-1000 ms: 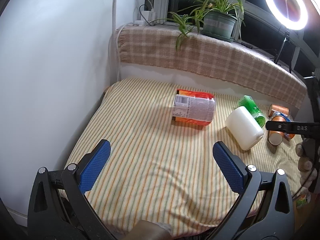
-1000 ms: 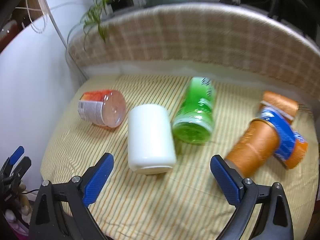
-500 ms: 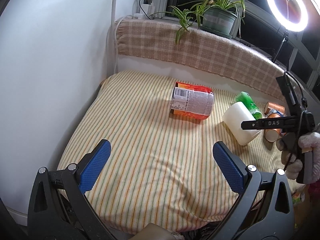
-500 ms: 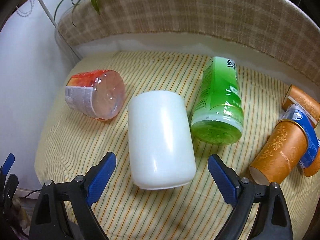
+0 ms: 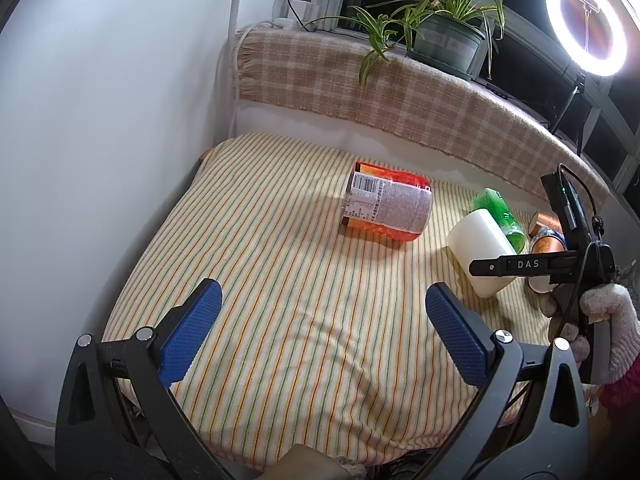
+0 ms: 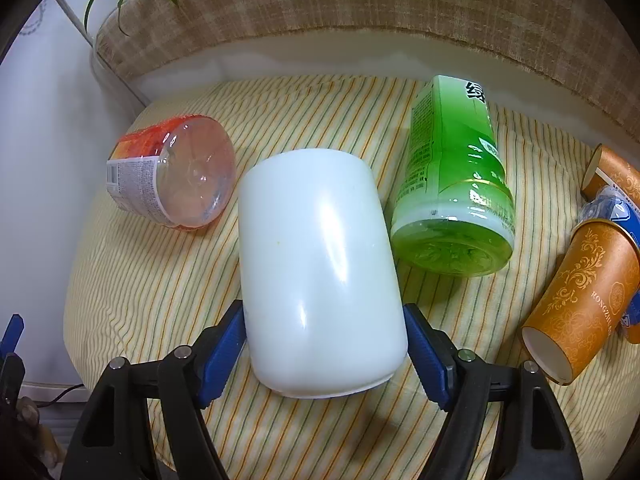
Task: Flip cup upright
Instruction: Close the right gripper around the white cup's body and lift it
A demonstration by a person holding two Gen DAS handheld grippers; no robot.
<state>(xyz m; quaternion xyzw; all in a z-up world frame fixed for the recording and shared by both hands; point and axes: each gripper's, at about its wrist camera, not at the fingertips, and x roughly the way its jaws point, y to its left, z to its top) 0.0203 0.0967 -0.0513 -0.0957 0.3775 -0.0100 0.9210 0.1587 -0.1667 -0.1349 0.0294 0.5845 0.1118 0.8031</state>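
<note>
A white cup (image 6: 320,272) lies on its side on the striped cloth (image 6: 160,288), its end toward me. My right gripper (image 6: 324,352) is open, and its blue pads (image 6: 222,354) stand on either side of the cup's near end, close to or just touching its walls. The cup also shows in the left wrist view (image 5: 482,252) at the right, with the right gripper (image 5: 528,266) over it. My left gripper (image 5: 320,340) is open and empty above the front of the cloth.
A red-orange labelled jar (image 6: 176,176) lies left of the cup, a green bottle (image 6: 452,196) lies right of it. Orange paper cups (image 6: 580,304) lie at the far right. A plaid ledge (image 5: 380,92) with a potted plant (image 5: 444,36) runs behind. A white wall (image 5: 100,120) is left.
My right gripper has moved forward and down until its open pads straddle the white cup's near end. The left gripper has stayed open and pulled back slightly.
</note>
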